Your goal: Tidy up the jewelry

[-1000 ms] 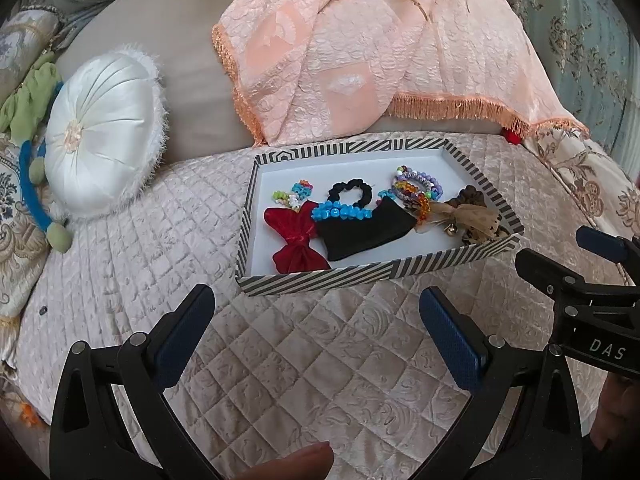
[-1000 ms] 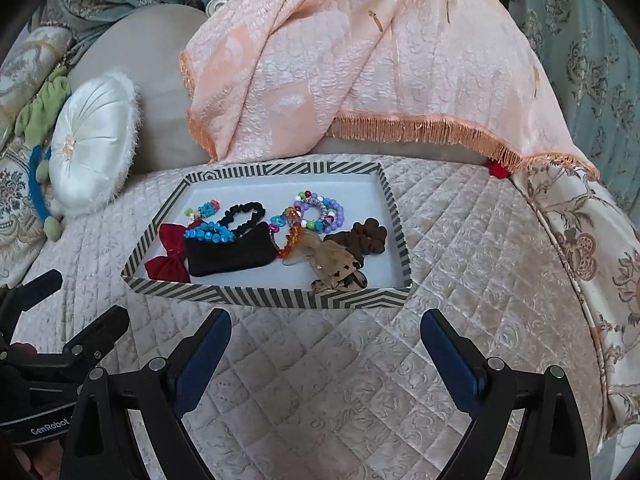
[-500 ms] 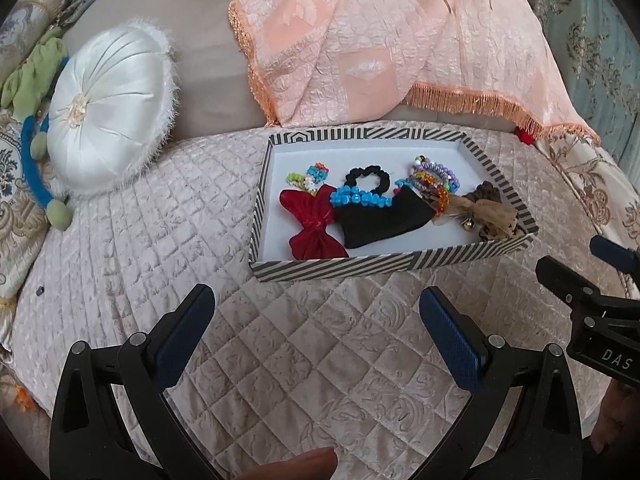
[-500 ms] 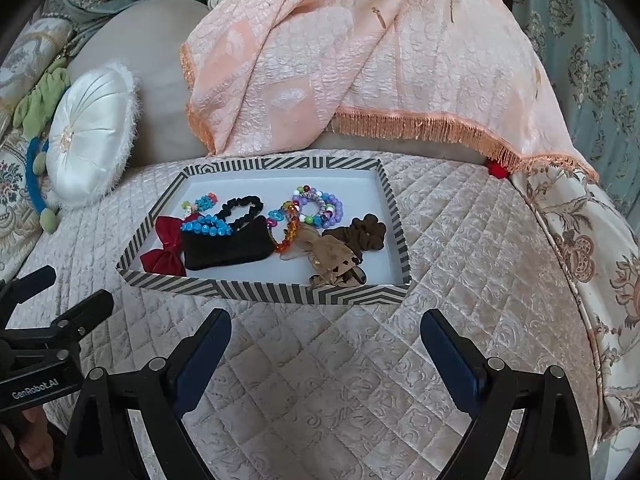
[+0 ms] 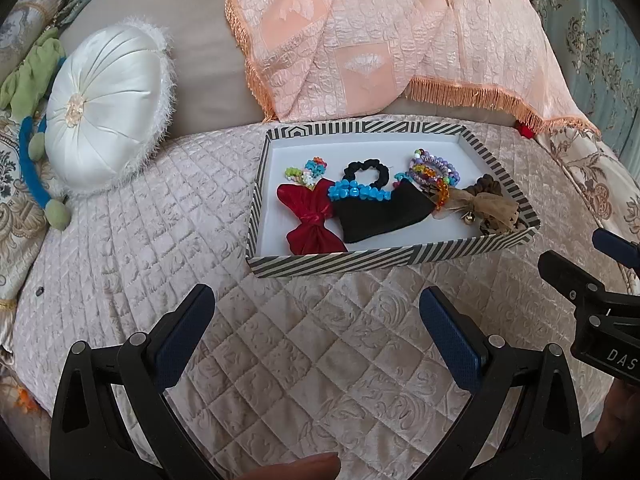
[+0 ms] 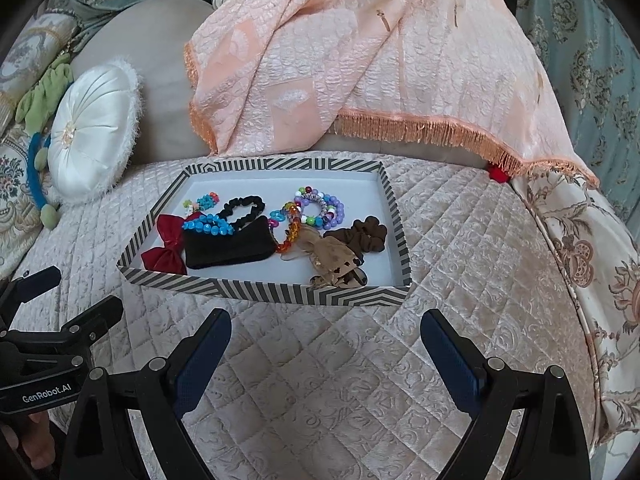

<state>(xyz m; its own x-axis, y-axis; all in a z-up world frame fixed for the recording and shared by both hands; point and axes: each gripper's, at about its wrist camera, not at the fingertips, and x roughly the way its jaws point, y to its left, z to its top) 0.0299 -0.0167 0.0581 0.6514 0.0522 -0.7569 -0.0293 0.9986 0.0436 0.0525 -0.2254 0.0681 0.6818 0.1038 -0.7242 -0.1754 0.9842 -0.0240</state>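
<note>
Left gripper (image 5: 316, 322): jaws wide, nothing between them, above the quilt (image 5: 304, 360) short of the tray's near edge. Right gripper (image 6: 325, 338): jaws wide, likewise unloaded. In the left view the right tool's body reads "DAS"; in the right view the left tool's body reads "GenRobot.AI".

Striped tray (image 6: 260, 289) sits mid-quilt. Inside, near left corner: red bow (image 6: 166, 246), touching the black pouch (image 6: 230, 248). Blue beads (image 6: 208, 225) lie on the pouch's far edge, a black scrunchie (image 6: 244, 206) behind. Near right: tan bow (image 6: 330, 256), brown scrunchie (image 6: 366, 234). Far centre: purple bracelet (image 6: 320, 208).

Beyond the tray: peach throw (image 6: 360, 60); white cushion (image 6: 94, 132) at the quilt's far left.
</note>
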